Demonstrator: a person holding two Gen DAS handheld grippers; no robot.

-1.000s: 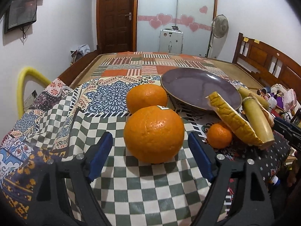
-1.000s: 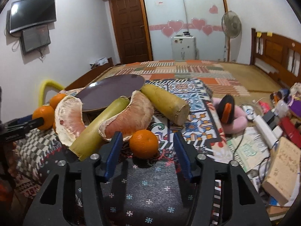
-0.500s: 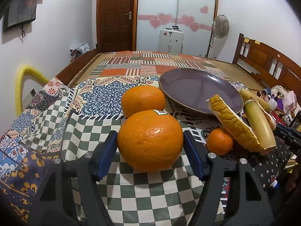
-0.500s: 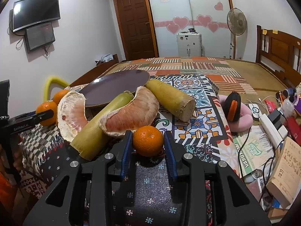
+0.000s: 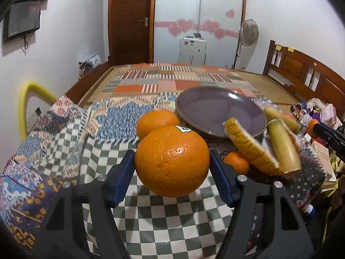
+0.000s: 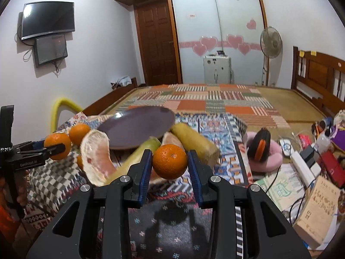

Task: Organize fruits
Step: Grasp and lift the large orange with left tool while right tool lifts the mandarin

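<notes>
My left gripper [image 5: 172, 169] is shut on a large orange [image 5: 172, 161] with a sticker, lifted just above the checkered cloth. A second orange [image 5: 156, 120] lies behind it, beside the purple plate [image 5: 217, 112]. My right gripper [image 6: 170, 166] is shut on a small mandarin [image 6: 170, 161], held above the cloth. Pomelo pieces [image 6: 97, 153] and two yellow-green stalks [image 6: 195, 142] lie in front of the plate [image 6: 138, 127]. Another small mandarin [image 5: 236, 164] sits by the pomelo peel [image 5: 248, 149]. The left gripper with its orange also shows in the right wrist view [image 6: 57, 149].
A patchwork quilt [image 6: 215, 101] covers the bed behind the plate. Headphones on a pink cushion [image 6: 262, 151], books, a power strip and cables lie at the right. A yellow tube [image 5: 28, 99] stands at the left edge.
Both grippers closed on their fruit: the left on the large orange, the right on the small mandarin. Both fruits are now lifted off the cloth.
</notes>
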